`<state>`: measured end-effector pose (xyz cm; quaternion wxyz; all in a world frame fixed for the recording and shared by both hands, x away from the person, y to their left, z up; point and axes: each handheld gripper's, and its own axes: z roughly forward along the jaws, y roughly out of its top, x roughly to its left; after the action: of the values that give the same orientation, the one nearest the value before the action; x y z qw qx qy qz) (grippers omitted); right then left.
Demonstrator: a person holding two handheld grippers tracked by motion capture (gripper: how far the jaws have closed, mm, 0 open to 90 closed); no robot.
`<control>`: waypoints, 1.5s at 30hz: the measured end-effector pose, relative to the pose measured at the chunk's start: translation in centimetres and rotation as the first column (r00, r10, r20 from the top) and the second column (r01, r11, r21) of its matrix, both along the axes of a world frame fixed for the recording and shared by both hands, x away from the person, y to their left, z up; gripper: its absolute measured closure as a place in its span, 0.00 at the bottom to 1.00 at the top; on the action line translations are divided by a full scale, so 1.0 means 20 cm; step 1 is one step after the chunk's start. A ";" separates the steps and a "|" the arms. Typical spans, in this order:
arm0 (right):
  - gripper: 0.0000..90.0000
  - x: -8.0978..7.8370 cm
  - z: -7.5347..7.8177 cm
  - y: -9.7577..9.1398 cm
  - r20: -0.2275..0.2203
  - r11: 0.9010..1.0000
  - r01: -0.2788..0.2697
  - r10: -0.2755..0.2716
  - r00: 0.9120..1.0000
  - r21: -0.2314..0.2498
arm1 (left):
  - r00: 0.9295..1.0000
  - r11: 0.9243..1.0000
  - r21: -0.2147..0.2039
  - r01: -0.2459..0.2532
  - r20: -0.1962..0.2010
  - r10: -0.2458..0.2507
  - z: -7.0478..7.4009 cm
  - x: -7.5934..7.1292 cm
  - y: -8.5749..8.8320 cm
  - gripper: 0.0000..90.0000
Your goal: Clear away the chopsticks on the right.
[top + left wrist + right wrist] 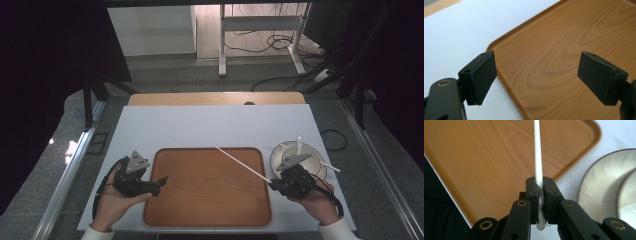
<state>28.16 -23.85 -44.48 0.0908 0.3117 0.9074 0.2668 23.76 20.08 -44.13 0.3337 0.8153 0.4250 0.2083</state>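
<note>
The right gripper (539, 202) has its jaws closed on the thick end of a white chopstick (537, 152), which projects forward over the wooden tray (486, 162). In the high view the right gripper (280, 186) sits at the tray's (207, 212) right edge, and the held chopstick (243, 163) slants up and left across the tray's right rear corner. The left gripper (536, 75) hovers at the tray's left edge with its jaws wide apart and nothing between them; in the high view it (161, 181) points toward the tray interior.

Risk assessment: the grip is at the extreme end of a long, thin, smooth stick. A fast swing or contact between the far tip and the tray rim could pivot the stick in the pads or pull it free. A release from height could let it roll off the tray.

Count: one tray; one plate (310, 150) just right of the tray; one chopstick held; at least two more thin white utensils (299, 144) rest on the plate, their exact type unclear.
</note>
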 end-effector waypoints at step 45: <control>0.92 -0.03 -0.23 0.24 -0.145 0.972 -0.112 0.083 0.986 -0.205 | 0.999 0.999 0.028 0.023 -0.026 -0.022 -0.04 0.01 -0.03 0.17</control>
<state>27.51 -19.06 -49.17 0.0486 0.2724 0.9491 0.1507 24.03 19.55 -44.87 0.3188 0.8273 0.4170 0.2001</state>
